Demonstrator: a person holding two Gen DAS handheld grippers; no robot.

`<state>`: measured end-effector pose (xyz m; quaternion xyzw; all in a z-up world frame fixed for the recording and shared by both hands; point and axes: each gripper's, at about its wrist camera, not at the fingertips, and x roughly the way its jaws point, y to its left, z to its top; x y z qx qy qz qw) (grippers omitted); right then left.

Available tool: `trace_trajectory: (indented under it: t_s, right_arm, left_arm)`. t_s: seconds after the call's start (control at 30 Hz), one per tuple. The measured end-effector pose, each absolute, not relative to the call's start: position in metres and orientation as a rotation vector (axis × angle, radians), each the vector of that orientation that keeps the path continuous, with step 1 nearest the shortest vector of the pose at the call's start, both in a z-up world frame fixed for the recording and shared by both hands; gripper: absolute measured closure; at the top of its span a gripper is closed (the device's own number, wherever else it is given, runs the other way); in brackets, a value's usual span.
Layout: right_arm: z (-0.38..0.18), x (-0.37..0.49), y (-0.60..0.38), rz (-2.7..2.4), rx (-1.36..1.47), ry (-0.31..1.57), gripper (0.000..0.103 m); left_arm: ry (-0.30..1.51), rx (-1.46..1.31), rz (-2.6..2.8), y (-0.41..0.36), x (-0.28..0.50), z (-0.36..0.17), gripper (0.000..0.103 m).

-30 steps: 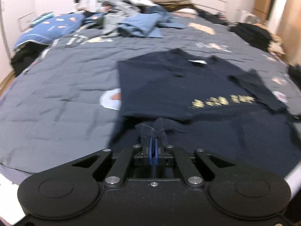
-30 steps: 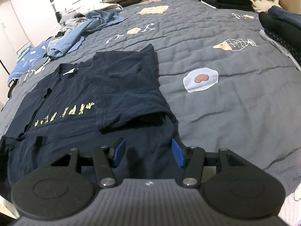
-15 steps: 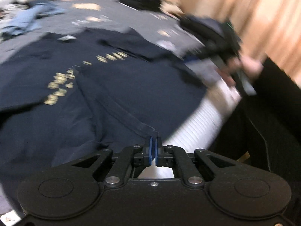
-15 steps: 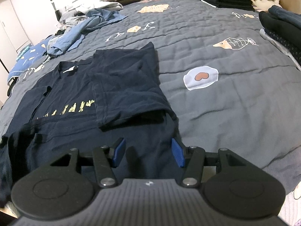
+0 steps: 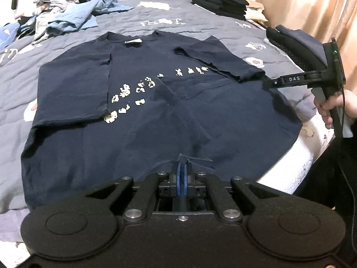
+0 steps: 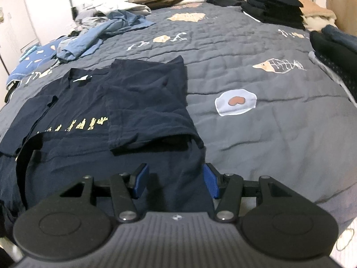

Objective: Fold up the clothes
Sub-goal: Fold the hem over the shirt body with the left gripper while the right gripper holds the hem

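A navy T-shirt [image 5: 156, 120] with a pale printed line across the chest lies flat on a grey quilted bedspread [image 6: 267, 134], filling the centre of the left wrist view and the left half of the right wrist view, its neck label toward the top of each frame. Both sleeves are turned inward over the body: one fold lies at centre left of the left wrist view, the other at upper right of centre. The step in hand appears to be the lengthwise fold of the body, begun from the hem. The left gripper [image 5: 182, 174], at lower centre of its view, has its blue pads pressed together on a small tuck of hem cloth that rises between them. The right gripper [image 6: 176, 179], at lower centre of its own view, stands wide apart, its blue pads [image 6: 140, 179] spread over the near right-hand edge of the shirt with dark cloth lying between them; whether the pads touch the fabric cannot be told. The same tool appears at the right edge of the left wrist view, held in the person's hand [image 5: 332, 107], its tip at the shirt's side. The next move would call for the right gripper to close on the hem corner so that both ends of the hem can be lifted together and carried toward the collar. Loose blue garments [image 5: 73, 15] lie at upper left, and a stack of folded dark clothes [image 5: 223, 2] at upper right.
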<state>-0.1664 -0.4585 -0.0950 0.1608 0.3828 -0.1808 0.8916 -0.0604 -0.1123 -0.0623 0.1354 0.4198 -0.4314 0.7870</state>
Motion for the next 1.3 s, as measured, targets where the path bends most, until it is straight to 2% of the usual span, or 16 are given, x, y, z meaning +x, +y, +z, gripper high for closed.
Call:
trace_trajectory:
  t_s: [0.27, 0.4, 0.5, 0.6, 0.63, 1.1, 1.3]
  right_arm:
    - [-0.091, -0.169, -0.470, -0.400, 0.318, 0.742, 0.051]
    - [-0.096, -0.161, -0.471, -0.372, 0.294, 0.748, 0.055]
    - [-0.101, -0.154, -0.470, -0.354, 0.276, 0.765, 0.069]
    - [-0.100, -0.155, -0.468, -0.362, 0.266, 0.755, 0.093]
    - [-0.098, -0.157, -0.467, -0.352, 0.266, 0.747, 0.094]
    - [-0.068, -0.191, -0.430, 0.053, 0.290, 0.745, 0.098]
    - [-0.082, -0.192, -0.408, 0.195, 0.267, 0.880, 0.098]
  left_arm:
    - [0.903, 0.282, -0.909, -0.115, -0.060, -0.058, 0.099]
    - [0.906, 0.290, -0.909, -0.117, -0.060, -0.058, 0.099]
    - [0.906, 0.293, -0.913, -0.119, -0.060, -0.058, 0.099]
    - [0.906, 0.295, -0.910, -0.119, -0.060, -0.058, 0.099]
    - [0.907, 0.294, -0.909, -0.119, -0.060, -0.058, 0.099]
    - [0.895, 0.256, -0.869, -0.115, -0.050, -0.052, 0.099]
    - [0.897, 0.256, -0.796, -0.114, -0.040, -0.051, 0.099]
